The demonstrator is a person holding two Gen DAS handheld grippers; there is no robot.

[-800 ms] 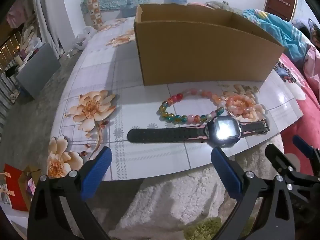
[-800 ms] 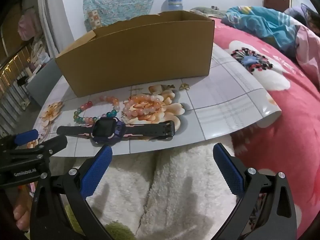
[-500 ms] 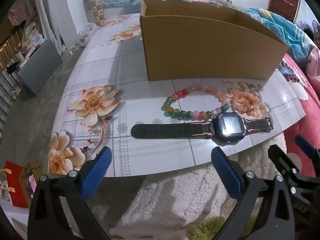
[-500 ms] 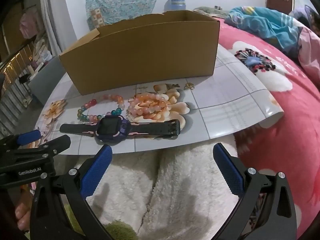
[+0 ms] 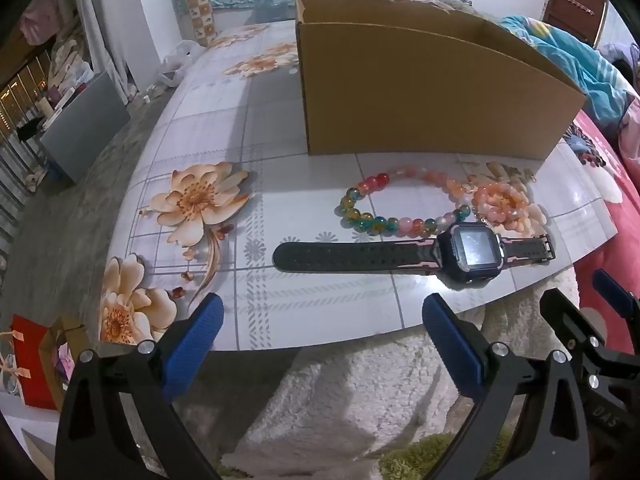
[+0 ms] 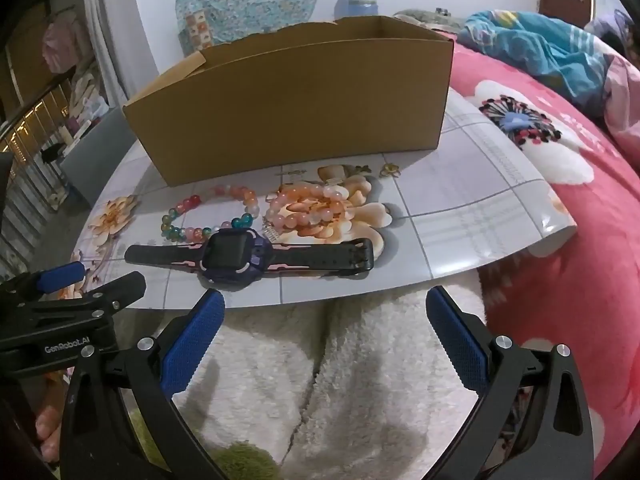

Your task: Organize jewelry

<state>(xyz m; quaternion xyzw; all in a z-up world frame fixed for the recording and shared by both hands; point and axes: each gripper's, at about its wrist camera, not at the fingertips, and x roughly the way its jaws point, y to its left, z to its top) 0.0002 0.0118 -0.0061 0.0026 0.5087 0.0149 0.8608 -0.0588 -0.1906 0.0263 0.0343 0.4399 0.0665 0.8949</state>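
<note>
left gripper point(image 5: 320, 336) at 6 o'clock of left view: jaws spread wide, nothing btwn pads, hovering off near edge of floral table point(image 5: 208, 128). right gripper point(image 6: 324, 328) likewise wide & empty, above white fleece point(image 6: 360, 380); in left view only its tip seen, cut off at 4 o'clock. watch point(image 5: 416, 254) laid flat, strap stretched out, near table edge. multicolour bead bracelet point(image 5: 368, 218) just beyond it, w/ pale pink bead bracelet point(image 5: 500, 208) beside it toward 3 o'clock, partly lost against printed flower. small gold item point(image 6: 390, 170) near box, too small to id. cardboard box point(image 5: 420, 92) at 12 o'clock, open top; inside hidden by front wall.
</note>
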